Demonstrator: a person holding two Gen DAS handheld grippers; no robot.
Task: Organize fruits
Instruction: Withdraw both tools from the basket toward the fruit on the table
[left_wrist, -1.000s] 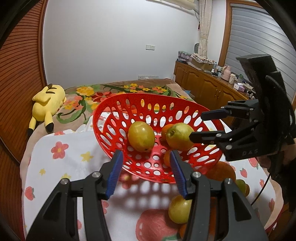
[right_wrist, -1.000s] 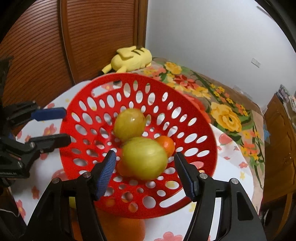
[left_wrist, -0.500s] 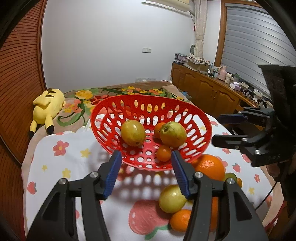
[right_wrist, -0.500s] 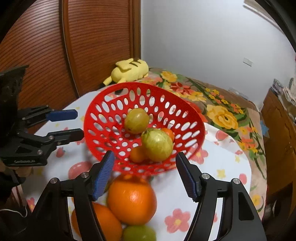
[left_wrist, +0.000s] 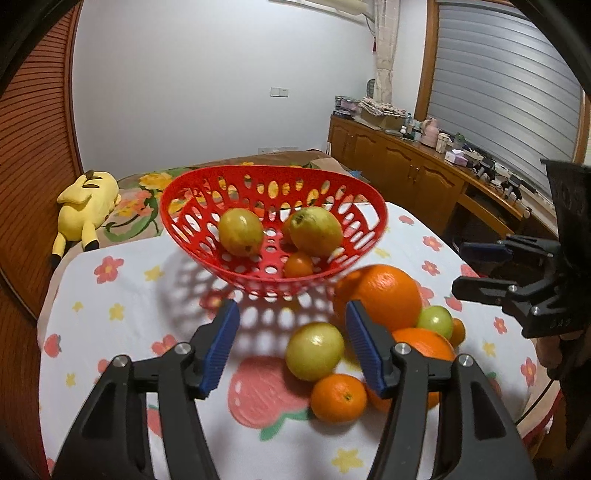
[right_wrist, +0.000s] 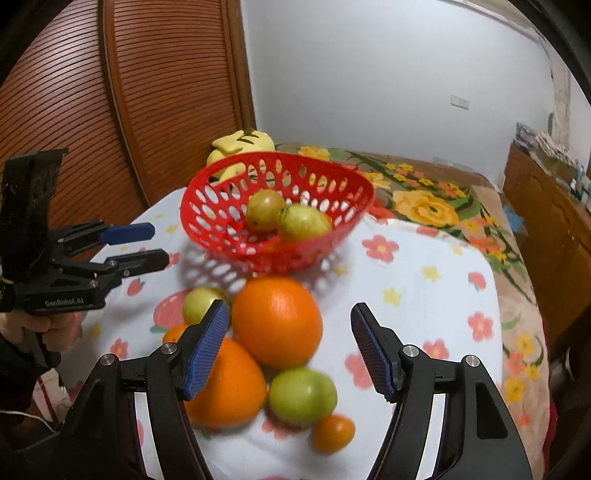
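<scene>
- Both grippers' fingers stand spread and pinch nothing: the left gripper (left_wrist: 291, 347) has just been widening its jaws, with only cloth and the edge of a green fruit (left_wrist: 314, 350) showing in the gap; the right gripper (right_wrist: 290, 345) hangs over the loose pile with the big orange (right_wrist: 277, 320) showing between its blue pads (right_wrist: 207, 347), untouched.
- Tablecloth (left_wrist: 122, 306), white with flowers and strawberries, carries everything.
- Basket (left_wrist: 184, 221), red and full of holes, sits at the far side of the cloth, tipped up towards the plush.
- Inside the basket lie two yellow-green fruits (left_wrist: 241, 232) side by side, with a small orange one (left_wrist: 298, 265) in front of them.
- Loose pile lies just in front of the basket: the big orange, a second orange (right_wrist: 225, 384) touching it, a green fruit (right_wrist: 302, 394) beside those, and a small orange one (right_wrist: 333, 432) nearest the camera.
- Plush (left_wrist: 86, 206), yellow, lies on the flowered bedspread behind the table.
</scene>
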